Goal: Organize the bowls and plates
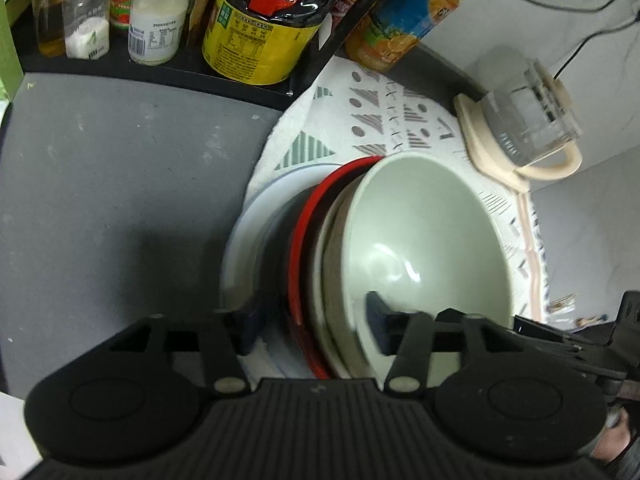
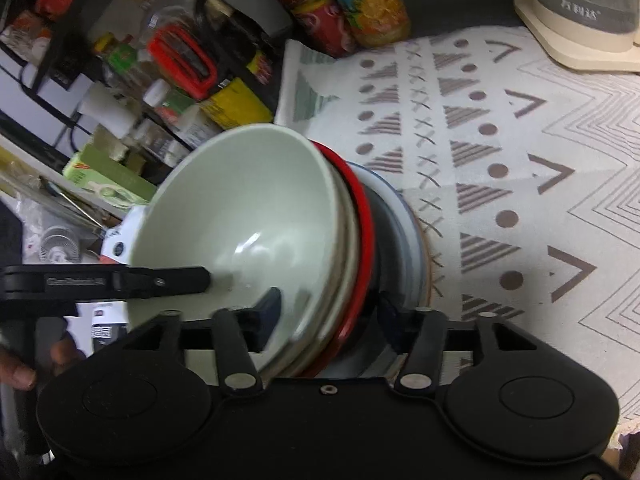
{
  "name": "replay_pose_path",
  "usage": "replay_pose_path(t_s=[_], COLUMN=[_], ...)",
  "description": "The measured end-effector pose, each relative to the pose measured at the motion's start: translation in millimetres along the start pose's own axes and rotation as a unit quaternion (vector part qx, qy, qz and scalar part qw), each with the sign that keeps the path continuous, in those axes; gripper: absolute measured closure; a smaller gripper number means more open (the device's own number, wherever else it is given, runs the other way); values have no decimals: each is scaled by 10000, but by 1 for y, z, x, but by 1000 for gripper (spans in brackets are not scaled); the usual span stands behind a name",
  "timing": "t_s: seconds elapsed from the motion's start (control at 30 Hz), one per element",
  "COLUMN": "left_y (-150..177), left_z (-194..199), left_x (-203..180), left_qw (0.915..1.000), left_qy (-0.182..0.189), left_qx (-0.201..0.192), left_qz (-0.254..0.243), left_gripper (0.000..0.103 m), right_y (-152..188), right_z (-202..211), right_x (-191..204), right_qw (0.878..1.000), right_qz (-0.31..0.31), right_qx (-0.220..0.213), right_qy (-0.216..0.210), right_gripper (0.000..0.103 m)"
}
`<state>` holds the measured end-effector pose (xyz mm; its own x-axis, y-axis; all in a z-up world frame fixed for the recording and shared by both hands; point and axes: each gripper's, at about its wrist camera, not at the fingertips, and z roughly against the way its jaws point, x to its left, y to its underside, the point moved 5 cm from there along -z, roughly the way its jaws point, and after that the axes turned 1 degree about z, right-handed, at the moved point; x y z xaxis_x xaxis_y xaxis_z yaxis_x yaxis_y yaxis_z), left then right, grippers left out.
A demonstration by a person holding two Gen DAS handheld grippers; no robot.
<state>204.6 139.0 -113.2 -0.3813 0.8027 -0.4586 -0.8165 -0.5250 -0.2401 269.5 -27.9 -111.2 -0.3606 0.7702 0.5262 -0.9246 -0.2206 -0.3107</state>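
Observation:
A nested stack is held tilted on edge above the patterned mat: a pale green bowl (image 1: 432,236) (image 2: 244,208), a beige bowl, a red plate (image 1: 304,240) (image 2: 362,216), a dark dish and a white-blue plate (image 1: 244,236) (image 2: 408,224). My left gripper (image 1: 310,328) clamps the stack's rim, one finger inside the green bowl, one behind the white plate. My right gripper (image 2: 328,316) clamps the opposite rim the same way. The left gripper's finger also shows in the right wrist view (image 2: 160,278).
A black shelf rack (image 1: 160,64) holds jars, a soy sauce jug (image 1: 260,32) and bottles. An orange juice bottle (image 1: 404,20) (image 2: 368,4) and a glass kettle on its cream base (image 1: 520,120) (image 2: 580,12) stand on the patterned mat (image 2: 500,140). Grey countertop (image 1: 120,180) lies left.

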Motion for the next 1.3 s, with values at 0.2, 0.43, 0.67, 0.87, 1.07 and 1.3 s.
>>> replay_pose_path(t_s=[0.2,0.43,0.67,0.87,1.07,1.3], left_y=[-2,5,31,57,85,120], left_z=[11,25,45,65,81,106], left_x=[-7,-15,-32,-42,-59,-76], left_qw=[9995,9983,9960,9948,9950,9887], left_qy=[12,1,-38,-95,165,86], left_qx=[-284,-568,-826,-893,-711,-948], left_qz=[-153,-140,-330,-484,-685,-1158], left_gripper=[17,16,16,16,12,12], right_y=[-4,7,36,68,95,128], right_z=[18,54,104,145,179,202], right_x=[1,-8,-26,-35,-38,-34], right_qw=[9990,9950,9874,9798,9681,9597], right_qz=[-103,-4,-189,-316,-327,-389], right_qx=[-433,-991,-1549,-1907,-2324,-2601], right_qy=[53,135,273,522,875,991], right_gripper=[4,0,0,0,0,0])
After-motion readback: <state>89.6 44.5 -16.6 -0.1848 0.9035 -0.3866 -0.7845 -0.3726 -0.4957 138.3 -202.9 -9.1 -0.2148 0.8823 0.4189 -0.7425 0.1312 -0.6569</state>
